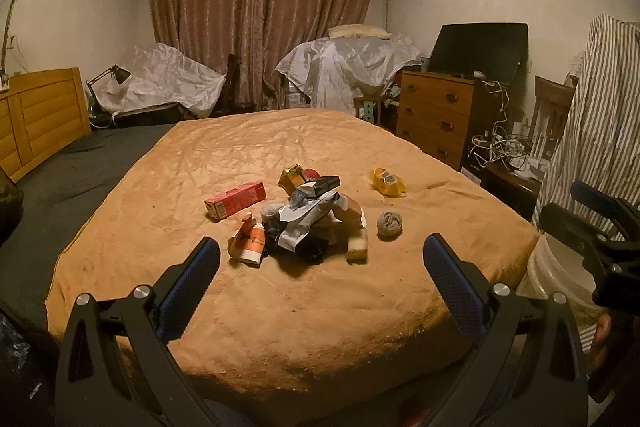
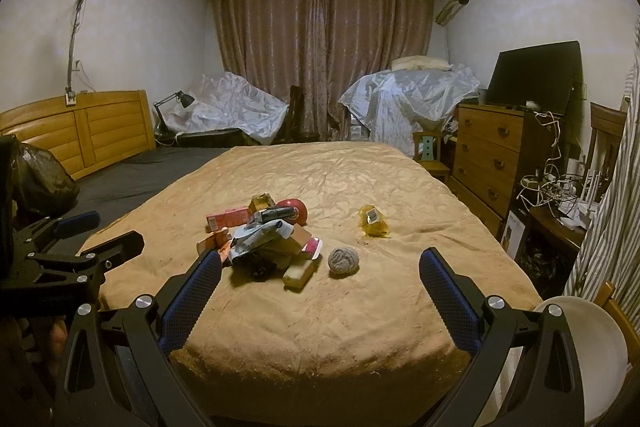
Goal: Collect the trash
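You are holding both tools over the near edge of the bed (image 1: 280, 327) — the left tool (image 1: 320, 259) and the right tool (image 2: 320, 271) are each hanging with fingers spread wide, gripping nothing. The trash pile (image 1: 308, 219) is sitting mid-blanket ahead of you, with a red carton (image 1: 236, 201) at its left. A grey crumpled ball (image 1: 389, 223) and a yellow wrapper (image 1: 387, 182) are lying apart to its right — a white bucket (image 2: 592, 359) is standing beside the bed's right corner.
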